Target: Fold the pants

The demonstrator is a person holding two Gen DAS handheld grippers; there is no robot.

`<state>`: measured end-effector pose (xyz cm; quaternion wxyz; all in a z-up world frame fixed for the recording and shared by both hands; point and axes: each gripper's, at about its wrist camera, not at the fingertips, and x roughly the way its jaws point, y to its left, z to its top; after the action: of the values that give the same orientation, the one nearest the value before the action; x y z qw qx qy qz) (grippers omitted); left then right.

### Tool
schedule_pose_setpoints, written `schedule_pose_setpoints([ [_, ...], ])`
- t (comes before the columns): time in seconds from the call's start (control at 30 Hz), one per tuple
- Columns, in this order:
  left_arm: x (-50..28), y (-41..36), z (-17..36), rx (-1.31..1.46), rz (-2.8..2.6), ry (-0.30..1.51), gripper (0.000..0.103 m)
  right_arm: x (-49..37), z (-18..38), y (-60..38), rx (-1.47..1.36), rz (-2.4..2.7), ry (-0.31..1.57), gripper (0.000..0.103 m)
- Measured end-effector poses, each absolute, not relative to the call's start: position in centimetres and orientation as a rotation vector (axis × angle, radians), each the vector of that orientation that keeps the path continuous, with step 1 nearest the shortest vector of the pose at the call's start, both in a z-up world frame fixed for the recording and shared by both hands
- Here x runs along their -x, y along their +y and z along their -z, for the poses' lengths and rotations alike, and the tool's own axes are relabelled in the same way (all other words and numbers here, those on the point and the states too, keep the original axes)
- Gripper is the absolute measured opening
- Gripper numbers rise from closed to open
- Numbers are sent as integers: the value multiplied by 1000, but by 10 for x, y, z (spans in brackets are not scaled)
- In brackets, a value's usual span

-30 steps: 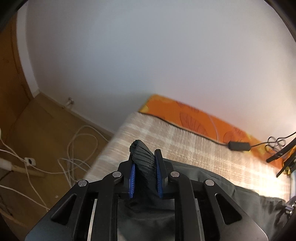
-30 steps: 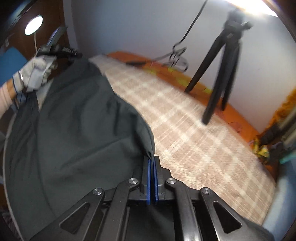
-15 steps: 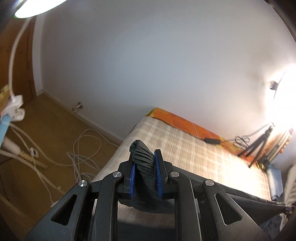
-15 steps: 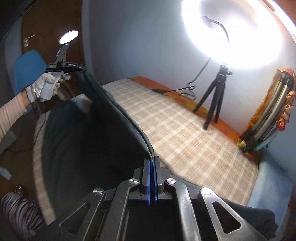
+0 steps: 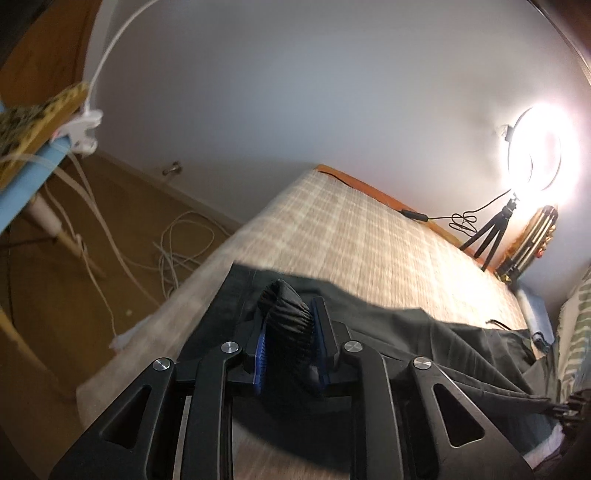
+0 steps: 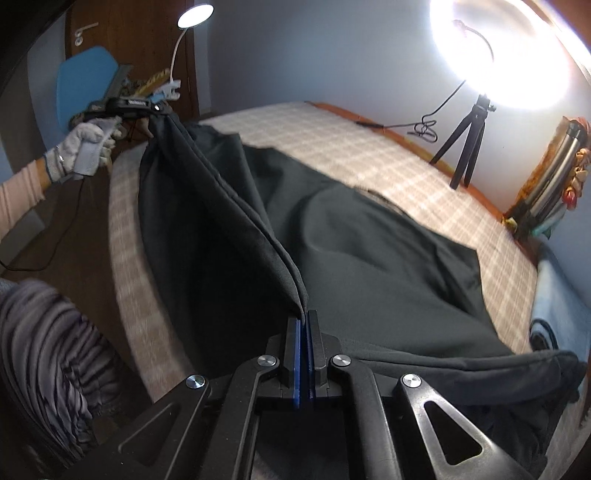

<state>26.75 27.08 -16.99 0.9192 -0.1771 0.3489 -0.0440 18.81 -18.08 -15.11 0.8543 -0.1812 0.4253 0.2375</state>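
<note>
Dark grey pants (image 6: 369, 258) lie spread over a bed with a beige checked cover (image 6: 369, 155). My left gripper (image 5: 290, 325) is shut on a bunched, pleated corner of the pants (image 5: 286, 317); it also shows at the far left of the right wrist view (image 6: 147, 109), held by a gloved hand, lifting the cloth above the bed's edge. My right gripper (image 6: 303, 325) is shut on a thin folded edge of the pants (image 6: 299, 299). The edge stretches taut between the two grippers. The rest of the pants (image 5: 461, 350) drapes onto the bed.
A lit ring light on a small tripod (image 6: 469, 147) stands at the bed's far side, with a cable (image 6: 424, 129). A blue chair (image 6: 85, 81) and a clip lamp (image 6: 195, 16) are at the left. White cables (image 5: 177, 251) lie on the wooden floor. Blue fabric (image 6: 561, 295) lies at right.
Both grippers have lowered and moved forward over the bed with the pants. More of the cloth now rests spread on the cover. Both grips are unchanged.
</note>
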Motion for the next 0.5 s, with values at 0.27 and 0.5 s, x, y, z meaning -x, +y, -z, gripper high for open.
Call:
schedule_pose_setpoints([
  [0.27,-224,295,190,457,73,743,46,-167,175,-174,457,-496,925,0],
  [0.5,-208,303,203,516,44,784,47,-165,177,-173,489,-547,990,23],
])
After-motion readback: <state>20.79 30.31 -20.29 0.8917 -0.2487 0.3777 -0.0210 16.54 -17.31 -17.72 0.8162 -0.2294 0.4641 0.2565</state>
